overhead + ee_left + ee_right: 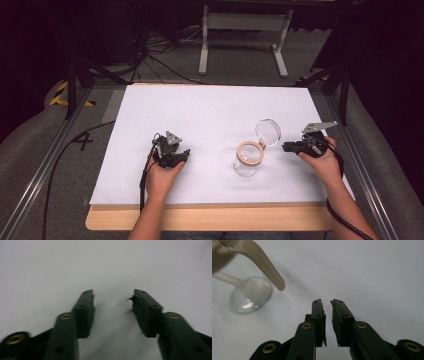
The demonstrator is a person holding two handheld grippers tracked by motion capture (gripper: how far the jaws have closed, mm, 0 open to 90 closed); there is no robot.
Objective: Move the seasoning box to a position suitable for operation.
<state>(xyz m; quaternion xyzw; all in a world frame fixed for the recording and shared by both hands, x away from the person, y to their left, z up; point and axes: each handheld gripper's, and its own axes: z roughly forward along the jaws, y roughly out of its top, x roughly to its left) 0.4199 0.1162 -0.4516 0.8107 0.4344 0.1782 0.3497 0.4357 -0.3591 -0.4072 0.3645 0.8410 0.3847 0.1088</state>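
Note:
A small clear glass jar (248, 159) with a beige seal ring stands on the white table (210, 107), right of centre. Its round glass lid (268, 131) is swung open, leaning back to the right. My left gripper (186, 153) rests on the table left of the jar, well apart from it. In its own view the left gripper (112, 293) is open, with only bare table between the jaws. My right gripper (286, 146) hovers just right of the jar, pointing at it. The right gripper (326, 301) is shut and empty, with the blurred jar (250, 297) and a beige clasp (263, 263) at upper left.
The white table lies on a wooden board (210, 219) that juts out at the near edge. Grey floor, metal rails (47, 165) and cables (165, 65) surround it. A white stand (244, 30) is beyond the far edge.

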